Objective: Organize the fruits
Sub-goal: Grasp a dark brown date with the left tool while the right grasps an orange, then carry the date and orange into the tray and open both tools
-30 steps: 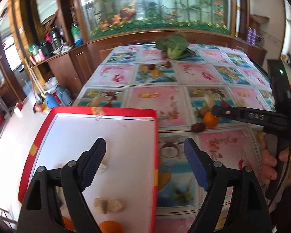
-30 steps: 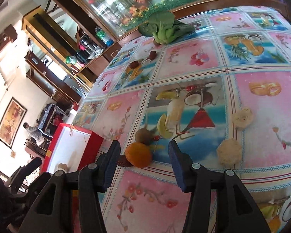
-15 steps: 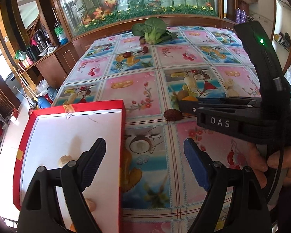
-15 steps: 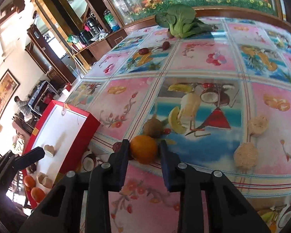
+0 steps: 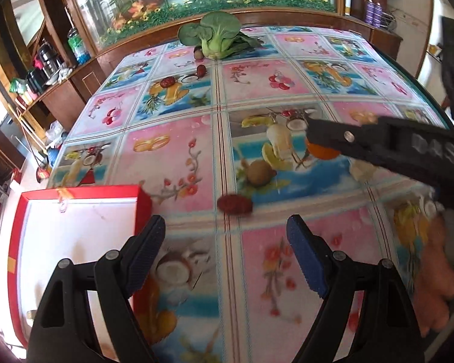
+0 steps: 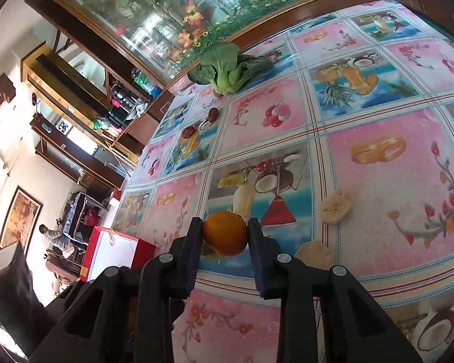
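My right gripper (image 6: 225, 236) is shut on a small orange (image 6: 225, 233) and holds it above the fruit-print tablecloth; it also shows in the left wrist view (image 5: 322, 151). My left gripper (image 5: 225, 252) is open and empty, low over the table, just short of a dark red date (image 5: 235, 203). A brown kiwi (image 5: 258, 171) lies beyond the date. The red box with white inside (image 5: 75, 233) sits at the left, also small in the right wrist view (image 6: 112, 252).
A bok choy (image 5: 216, 34) lies at the far table edge with two more dates (image 6: 213, 114) near it. Two pale lumpy pieces (image 6: 336, 207) lie right of the orange. A wooden cabinet and aquarium stand behind the table.
My right gripper closed on the orange and lifted it off the table. My left gripper swung right, away from the box and toward the date.
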